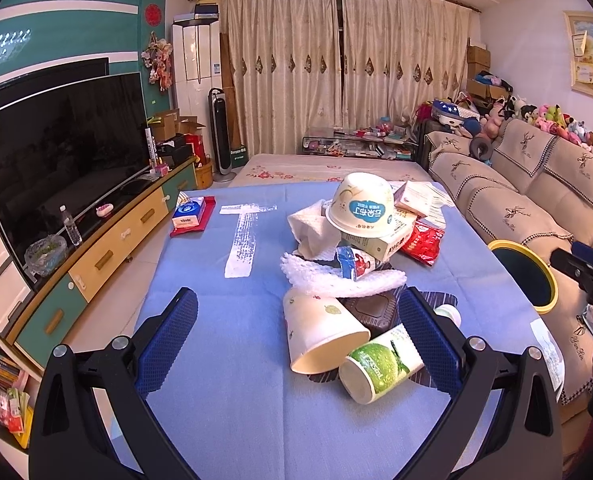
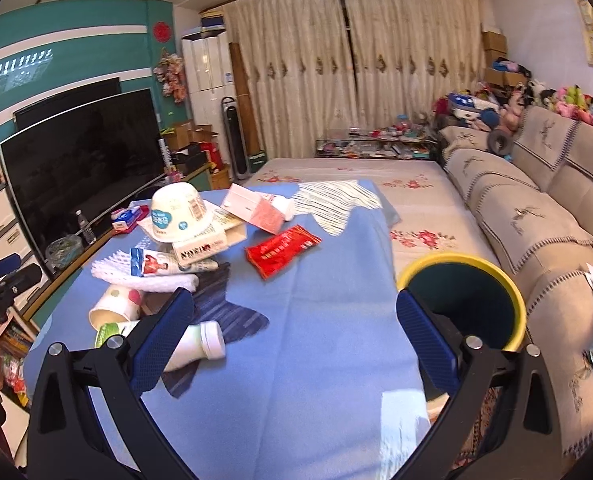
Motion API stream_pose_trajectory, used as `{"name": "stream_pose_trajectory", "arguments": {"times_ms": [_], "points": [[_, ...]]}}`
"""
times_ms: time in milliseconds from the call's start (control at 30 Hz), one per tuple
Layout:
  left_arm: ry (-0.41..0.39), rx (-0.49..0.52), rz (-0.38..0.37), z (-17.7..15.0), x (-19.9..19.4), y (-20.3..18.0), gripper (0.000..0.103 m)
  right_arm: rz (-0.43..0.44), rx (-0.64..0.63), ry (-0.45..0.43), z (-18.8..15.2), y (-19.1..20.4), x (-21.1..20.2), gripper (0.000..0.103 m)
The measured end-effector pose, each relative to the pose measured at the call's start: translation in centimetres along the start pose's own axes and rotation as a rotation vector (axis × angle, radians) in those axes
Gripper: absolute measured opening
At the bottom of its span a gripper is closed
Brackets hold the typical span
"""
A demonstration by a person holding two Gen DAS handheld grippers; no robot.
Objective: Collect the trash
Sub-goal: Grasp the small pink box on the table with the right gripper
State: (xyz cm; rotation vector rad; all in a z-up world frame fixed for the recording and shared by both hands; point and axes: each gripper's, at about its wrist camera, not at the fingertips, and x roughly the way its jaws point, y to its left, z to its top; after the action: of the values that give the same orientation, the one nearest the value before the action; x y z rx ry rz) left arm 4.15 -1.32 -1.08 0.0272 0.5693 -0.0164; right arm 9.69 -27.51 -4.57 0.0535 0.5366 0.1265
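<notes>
A heap of trash lies on the blue tablecloth [image 1: 216, 360]: an upturned white bowl [image 1: 361, 205], a paper cup on its side [image 1: 320, 332], a green-labelled bottle [image 1: 380, 364], white foam net [image 1: 336, 278], a red packet [image 1: 422, 242] and cartons. My left gripper [image 1: 296, 340] is open, its jaws either side of the cup and bottle, above the table. My right gripper [image 2: 296, 336] is open and empty over bare cloth; the bottle's white cap end [image 2: 204, 342] lies by its left finger. A yellow-rimmed bin [image 2: 464, 304] stands right of the table.
A tissue pack on a red folder [image 1: 192, 214] lies at the table's far left. A TV [image 1: 56, 152] on a low cabinet is to the left, a sofa [image 1: 536, 200] to the right, a flowered bed cover [image 2: 376, 176] beyond the table.
</notes>
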Motion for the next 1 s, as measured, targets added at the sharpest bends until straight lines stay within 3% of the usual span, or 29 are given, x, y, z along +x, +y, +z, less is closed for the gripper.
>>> {"name": "stream_pose_trajectory", "arguments": {"times_ms": [333,467,867,1000], "points": [[0.034,-0.02,-0.007,0.9,3.8,1.2,0.099,0.077,-0.219,0.019,5.0,4.6,9.4,0.096],[0.043,-0.026,-0.004,1.3,5.0,1.8,0.099,0.064,-0.296,0.06,5.9,5.8,13.3,0.089],[0.066,-0.042,-0.014,1.9,7.7,2.2,0.099,0.044,-0.444,0.069,6.8,6.4,18.5,0.085],[0.075,-0.042,-0.019,1.8,8.4,2.0,0.099,0.047,-0.486,0.099,7.0,6.7,20.2,0.077]]}}
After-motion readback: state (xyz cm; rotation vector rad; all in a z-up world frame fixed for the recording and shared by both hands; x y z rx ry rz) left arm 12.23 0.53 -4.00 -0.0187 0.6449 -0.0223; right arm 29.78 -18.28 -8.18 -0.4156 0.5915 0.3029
